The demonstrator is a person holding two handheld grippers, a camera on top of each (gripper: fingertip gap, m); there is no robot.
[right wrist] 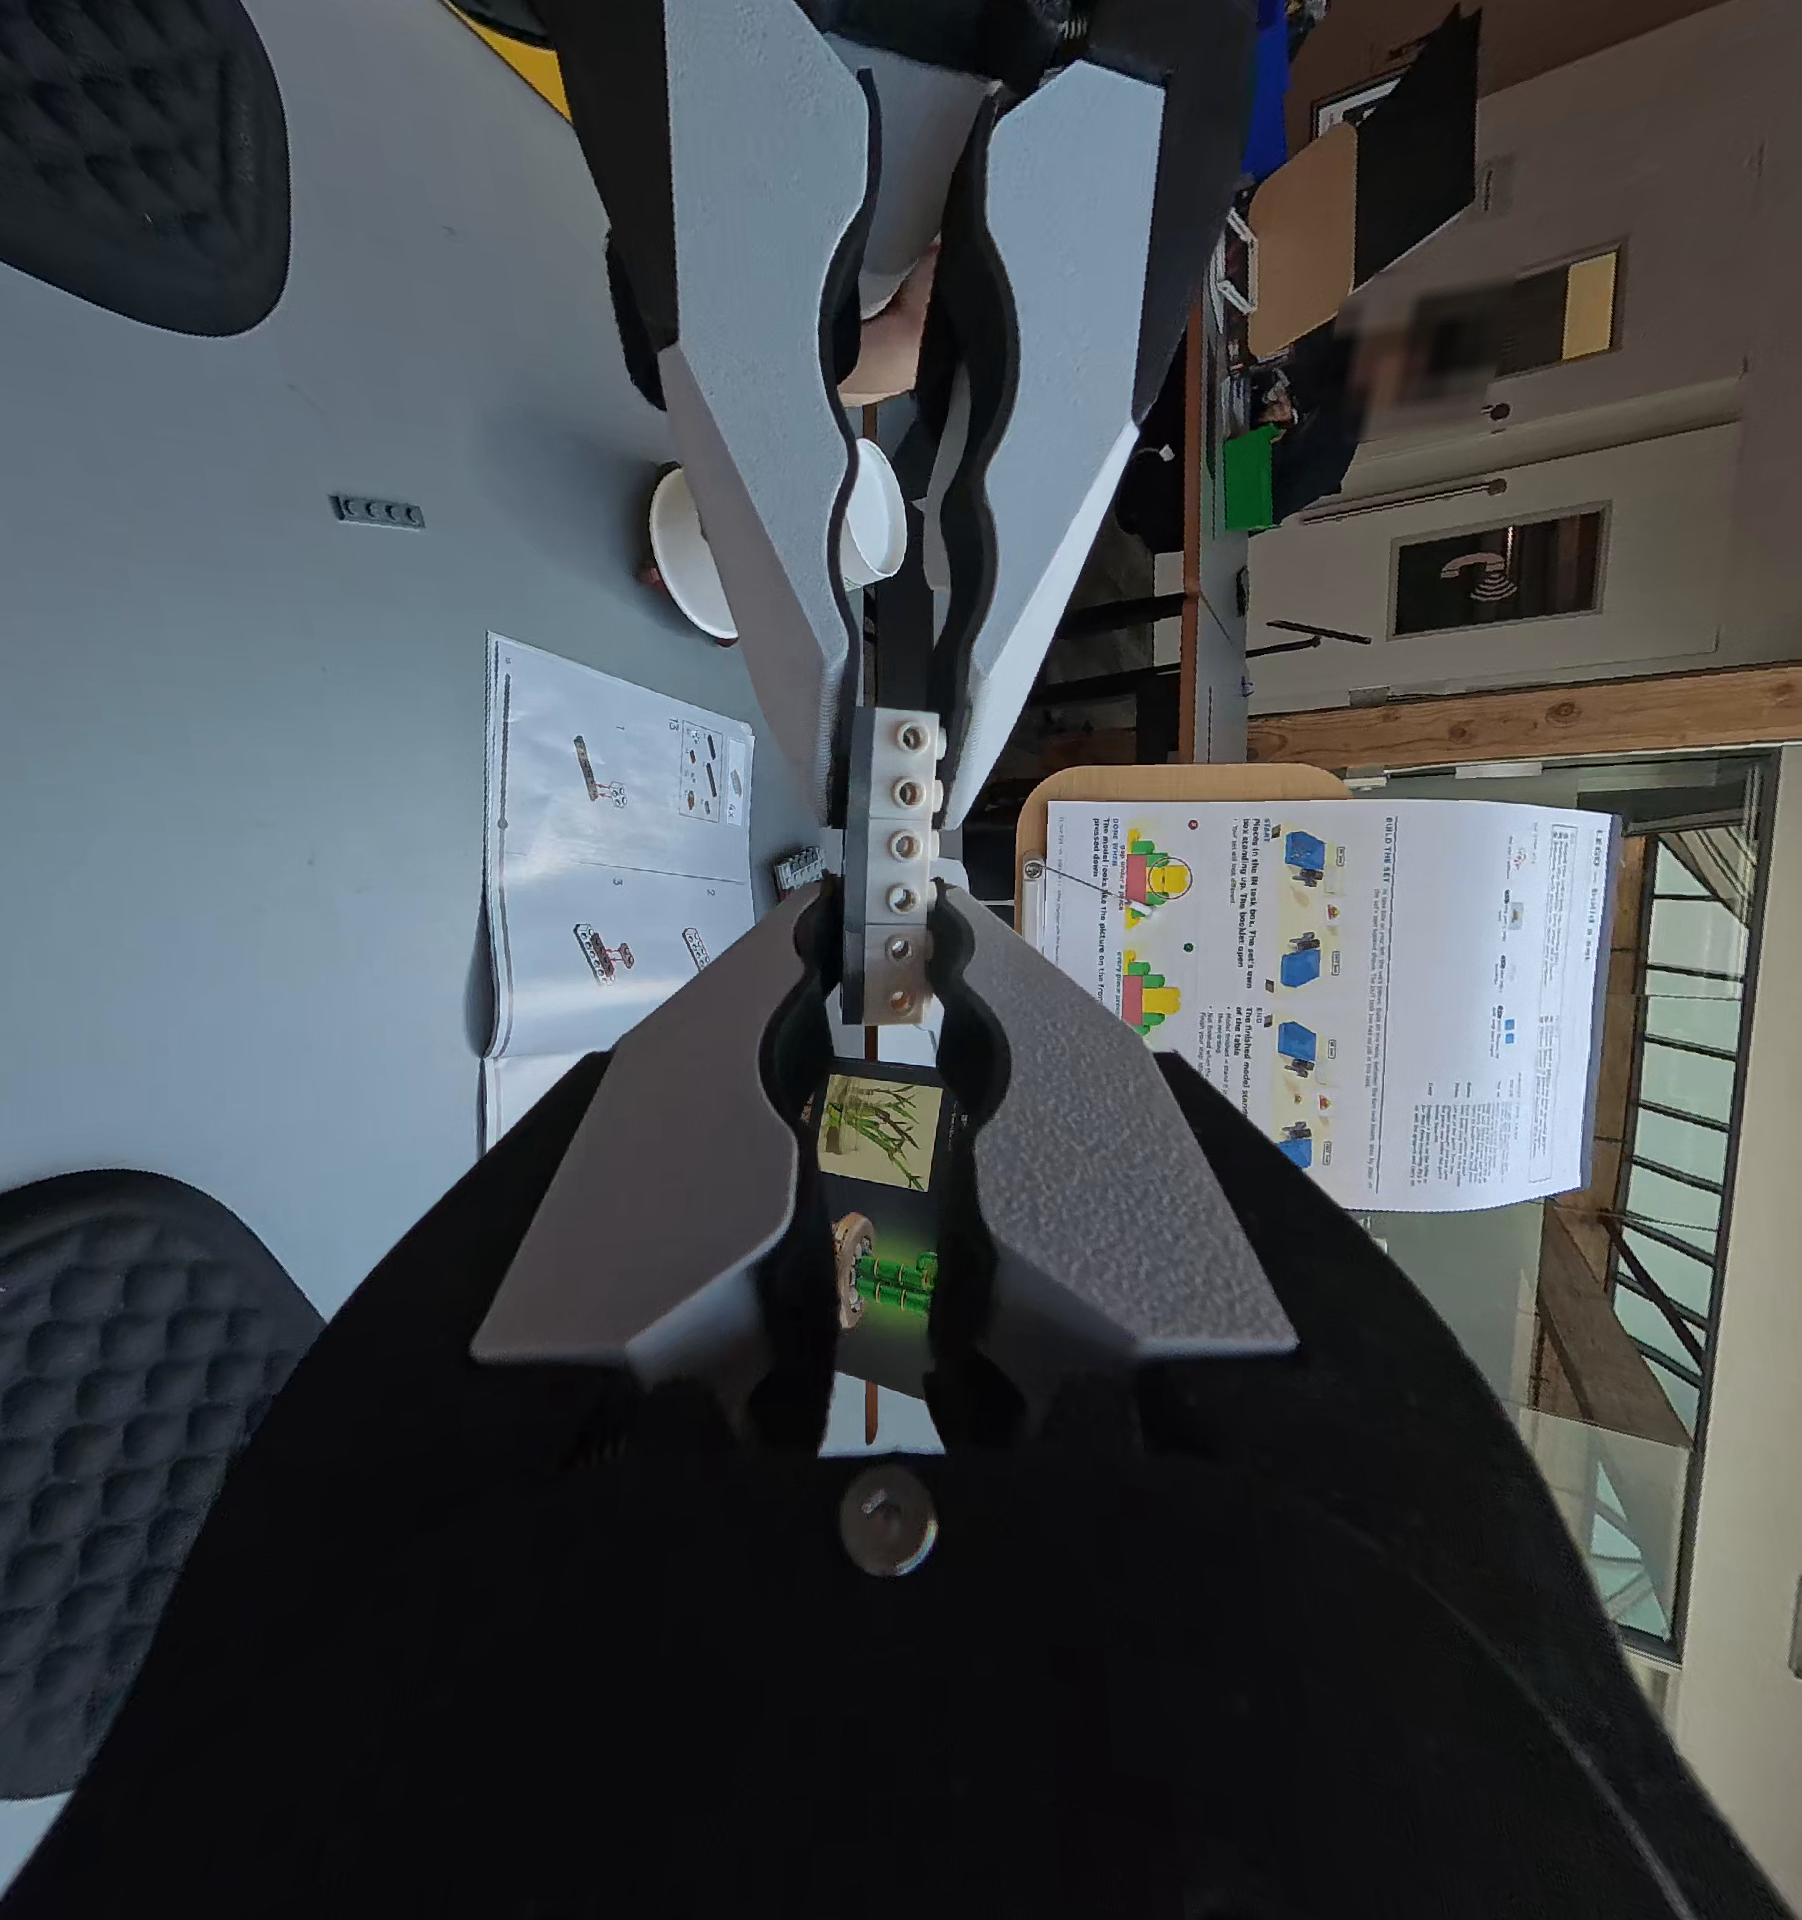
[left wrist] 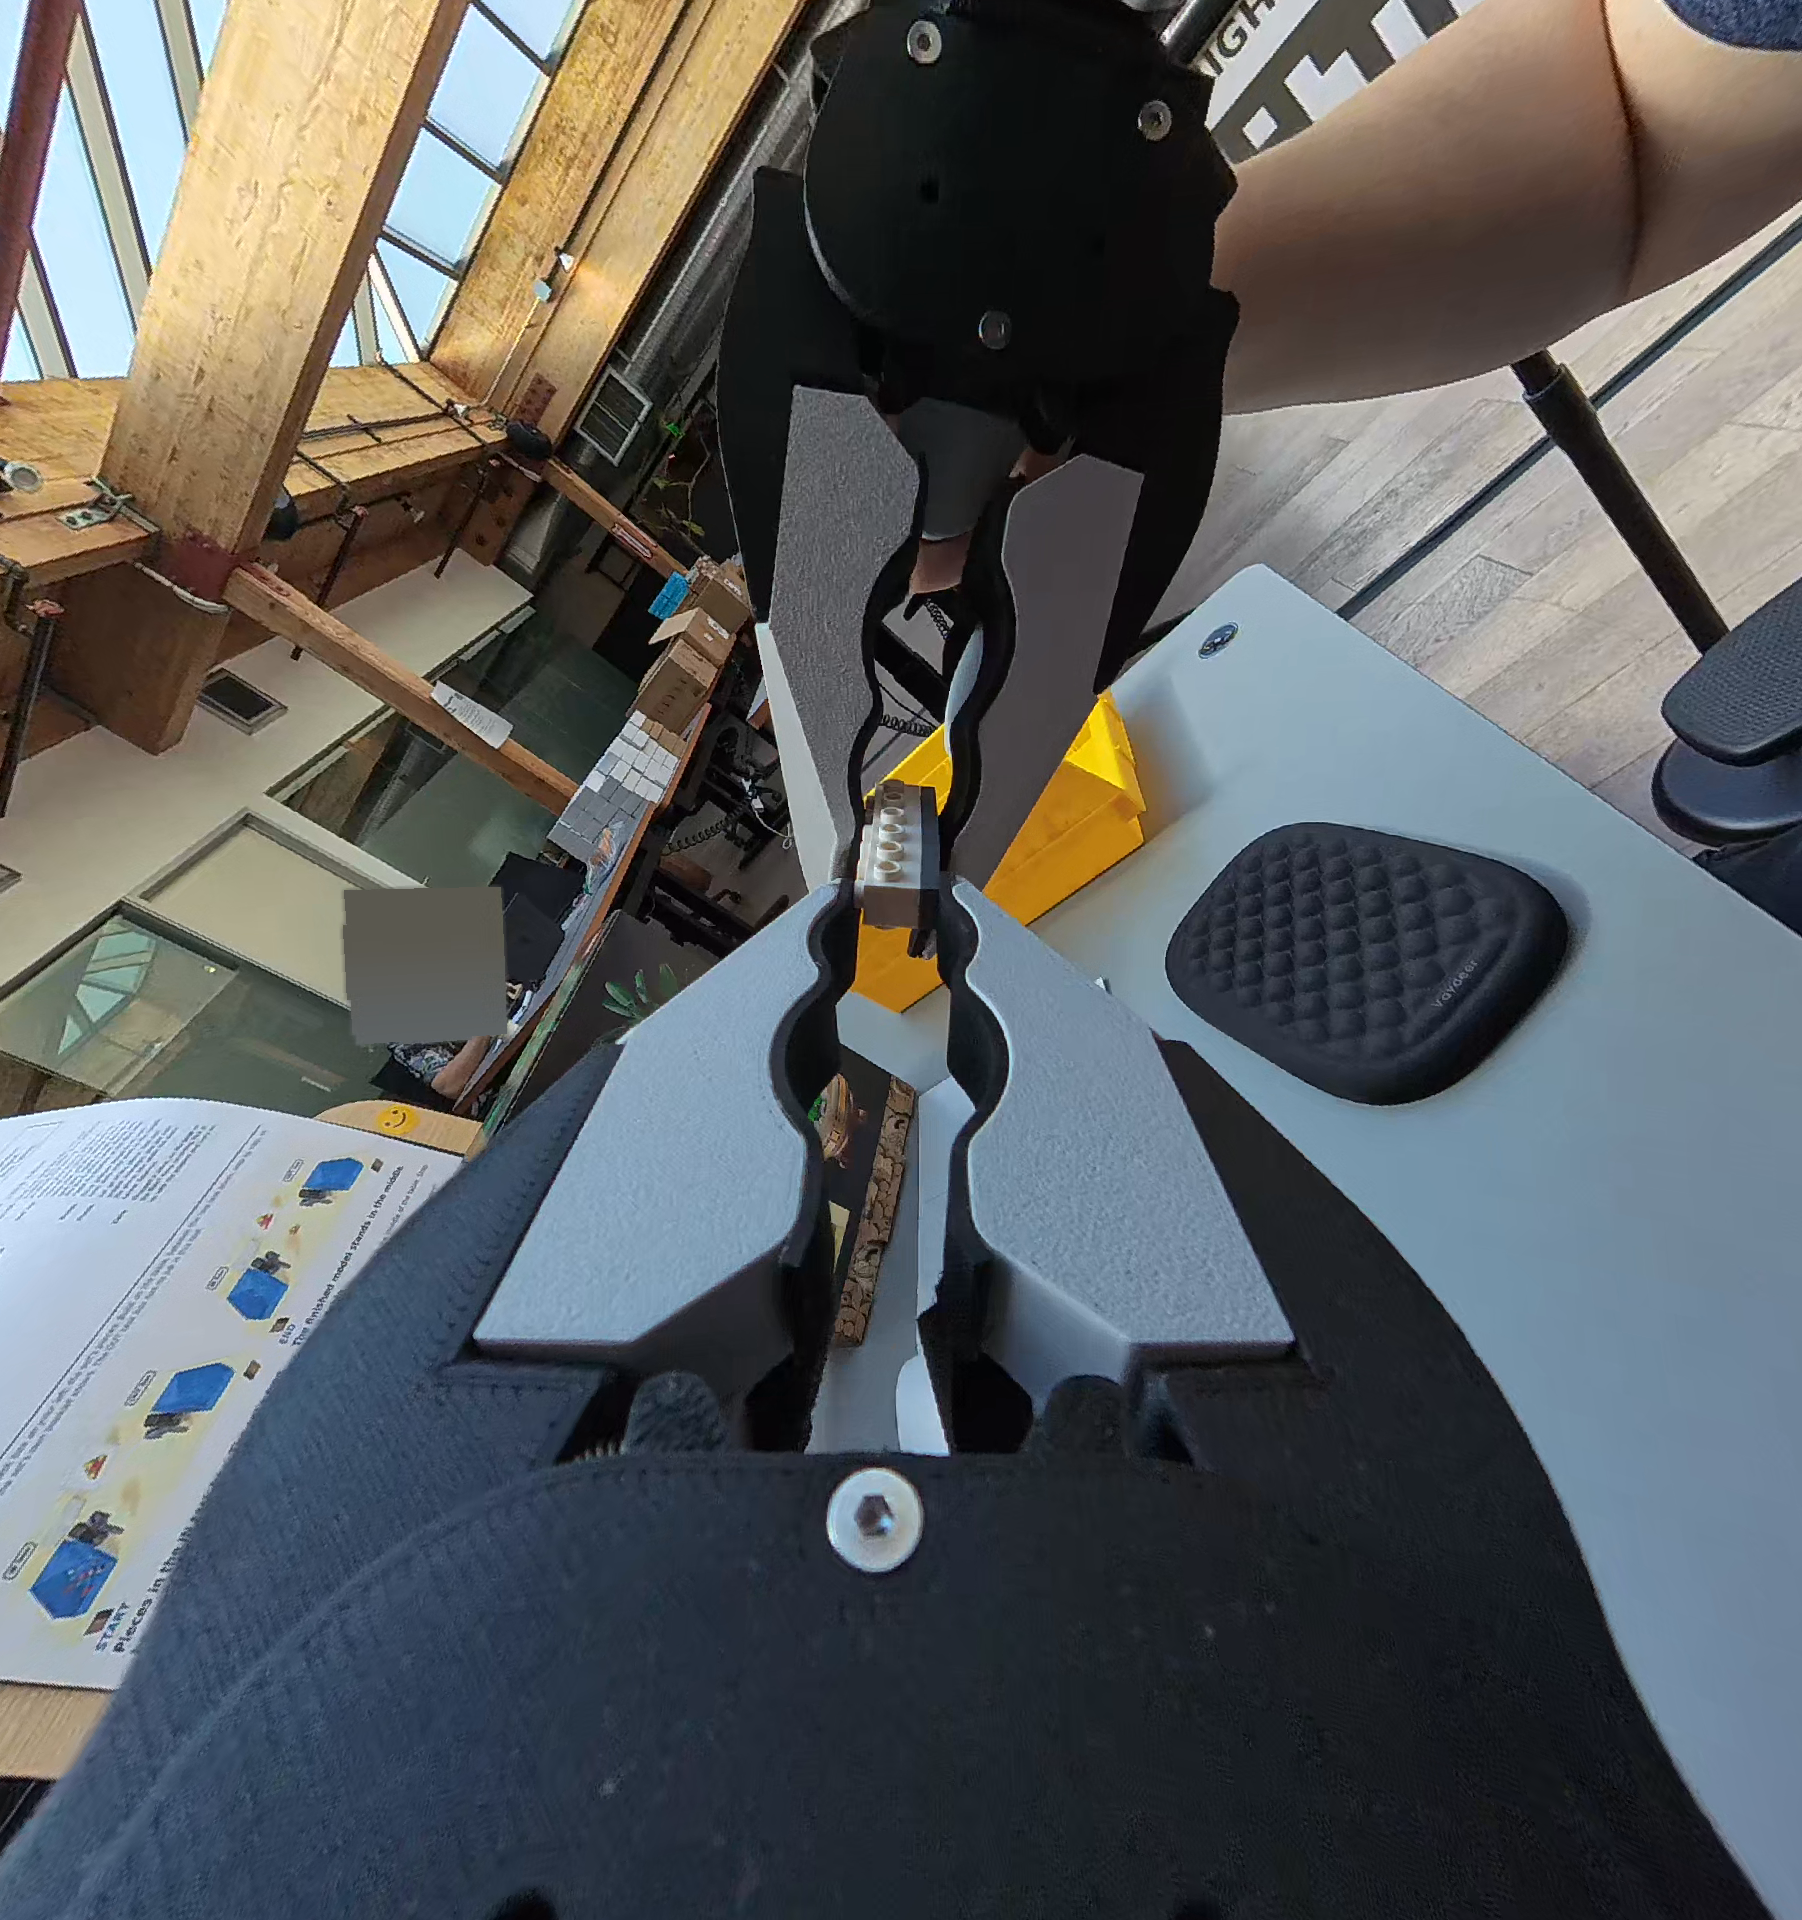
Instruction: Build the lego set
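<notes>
White beam [right wrist: 902, 862] ends inside both tools

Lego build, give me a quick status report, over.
Left gripper and right gripper both shut on the white holed beam assembly, held above the table. Loose grey plate waiting. Nothing in the way.

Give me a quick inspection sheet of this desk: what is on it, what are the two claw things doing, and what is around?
Surface: grey table, mostly bare.
Job's things: white holed lego beam with a dark plate along it, held in the air; open instruction booklet; loose grey plate; small grey piece; yellow bin.
Clutter: two black wrist pads; white bowls; printed sheet on a clipboard.
Grippers: left gripper and right gripper meet tip to tip, both jaws closed on the beam.
Cables: nothing seen on the table.
Surroundings: wooden beams, windows, office chair.
</notes>
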